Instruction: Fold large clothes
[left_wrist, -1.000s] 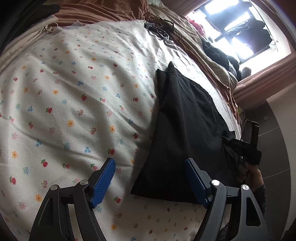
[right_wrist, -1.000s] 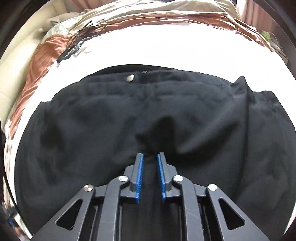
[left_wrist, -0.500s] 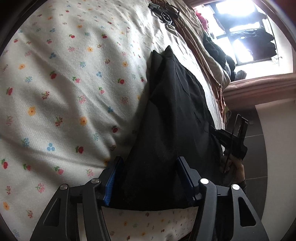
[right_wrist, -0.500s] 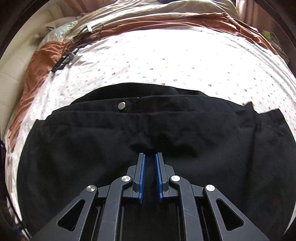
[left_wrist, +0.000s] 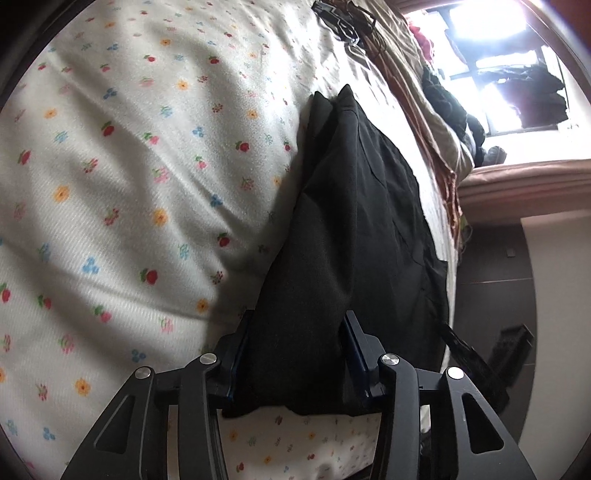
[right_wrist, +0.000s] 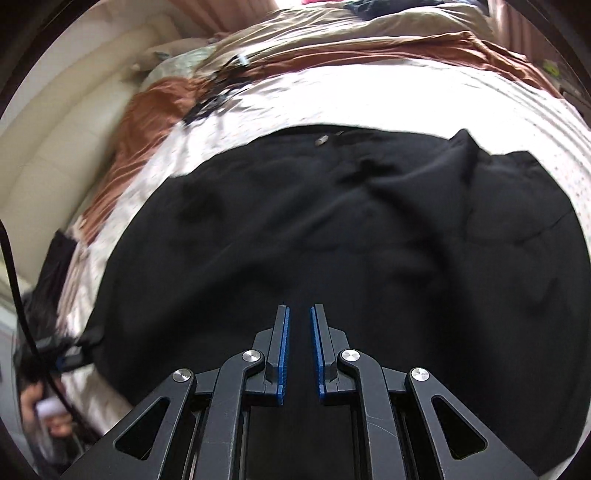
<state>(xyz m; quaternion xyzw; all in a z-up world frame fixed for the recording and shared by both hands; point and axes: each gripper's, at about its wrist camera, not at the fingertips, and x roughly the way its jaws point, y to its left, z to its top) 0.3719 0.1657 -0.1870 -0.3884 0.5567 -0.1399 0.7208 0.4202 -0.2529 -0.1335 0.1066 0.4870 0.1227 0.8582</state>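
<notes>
Black trousers (left_wrist: 362, 206) lie lengthwise on a floral bed sheet (left_wrist: 147, 184). My left gripper (left_wrist: 297, 317) has its jaws closing around the near end of the trousers. The bunched cloth fills the gap from pad to pad. In the right wrist view the trousers (right_wrist: 332, 229) spread wide, with a metal button (right_wrist: 322, 139) at the far waistband. My right gripper (right_wrist: 300, 308) is nearly shut, with black cloth pinched in its narrow gap. The picture there is blurred by motion. The left gripper (right_wrist: 70, 354) and a person's hand (right_wrist: 40, 406) show at the lower left.
A brown blanket (right_wrist: 159, 110) and beige bedding (right_wrist: 369, 33) lie bunched at the far side of the bed. Black cables and small dark items (left_wrist: 343, 22) rest on the sheet. Dark clothes (left_wrist: 447, 103) are piled near the bright window. Dark floor tiles (left_wrist: 491, 266) lie past the bed's edge.
The left jaws came forward over the trouser end and narrowed onto it, bunching the cloth. The right gripper swung sideways with the cloth in it, and its view has blurred.
</notes>
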